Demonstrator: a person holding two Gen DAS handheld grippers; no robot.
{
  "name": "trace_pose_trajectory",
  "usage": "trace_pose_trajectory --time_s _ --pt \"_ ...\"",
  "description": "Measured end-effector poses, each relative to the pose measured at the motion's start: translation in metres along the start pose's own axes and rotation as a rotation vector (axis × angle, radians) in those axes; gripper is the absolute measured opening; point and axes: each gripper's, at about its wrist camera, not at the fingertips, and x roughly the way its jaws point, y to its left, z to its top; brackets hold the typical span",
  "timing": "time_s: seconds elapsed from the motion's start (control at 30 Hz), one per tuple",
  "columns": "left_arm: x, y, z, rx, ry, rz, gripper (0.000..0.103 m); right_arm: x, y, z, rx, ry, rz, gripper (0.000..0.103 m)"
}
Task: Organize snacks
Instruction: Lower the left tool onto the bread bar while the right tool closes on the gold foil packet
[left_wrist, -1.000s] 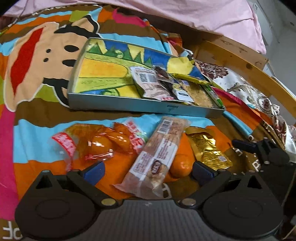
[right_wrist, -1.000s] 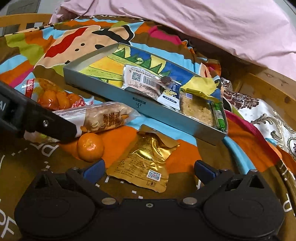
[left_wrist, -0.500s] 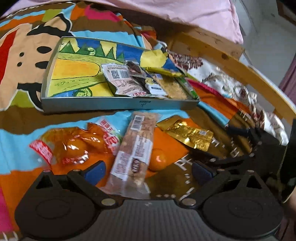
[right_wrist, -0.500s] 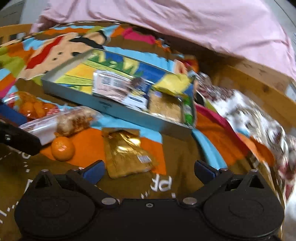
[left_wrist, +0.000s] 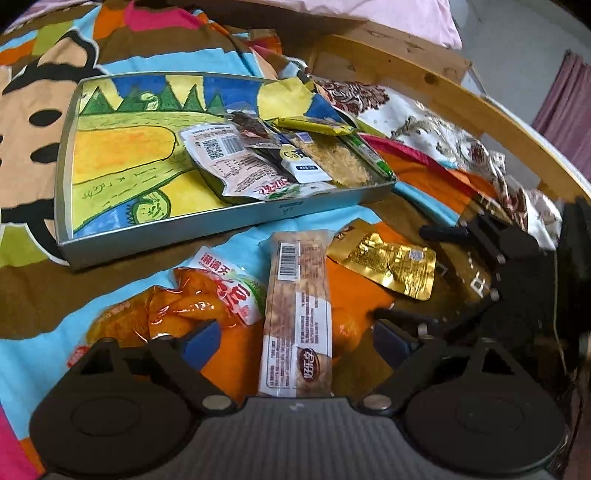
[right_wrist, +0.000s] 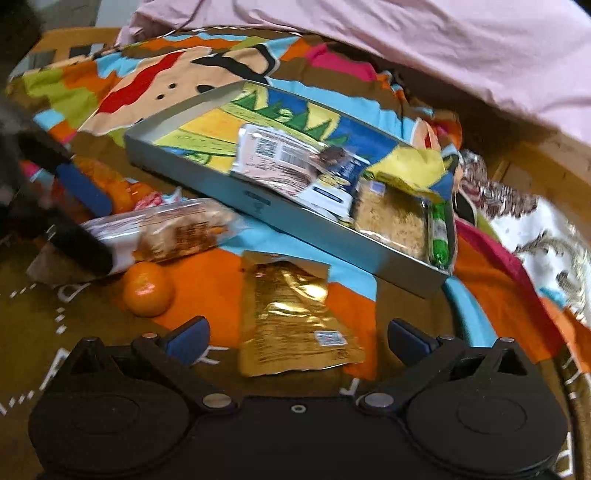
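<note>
Compared with a second ago, we are seeing the left claw standing narrower, its blue pads now drawn in on either side of the long nut bar, while the right claw has come squarely over the gold pouch, which earlier lay off to one side of it.

We are noting that the left claw's jaws are closing, with the nut bar lying lengthwise between them; the pads are not yet pressing on its wrapper. The right claw is standing wide, with the near end of the gold pouch between its pads and no contact showing.

Moving outward, we are finding a bag of orange snacks just left of the nut bar, and a mandarin resting against the bar's near side in the right wrist view. All of these are lying loose on the bright cartoon blanket of the bed.

Beyond them, the grey tray with a painted base is sitting on the blanket, and we are seeing several packets gathered at its right end. A pink quilt is lying behind.
</note>
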Motion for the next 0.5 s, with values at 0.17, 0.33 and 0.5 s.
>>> trace_pose_trajectory --time_s 0.17,0.33,0.5 --pt "0.003 -0.013 -0.001 0.056 0.020 0.037 0.076 0.011 -0.017 -0.002 0.116 -0.008 0.084 0.100" --pt "0.017 -0.013 0.005 0.046 0.049 0.016 0.061 0.012 -0.014 -0.002 0.094 -0.046 0.110 0.090" --pt "0.020 -0.005 0.012 -0.028 0.060 -0.005 0.059 0.013 -0.012 -0.003 0.087 -0.059 0.119 0.081"
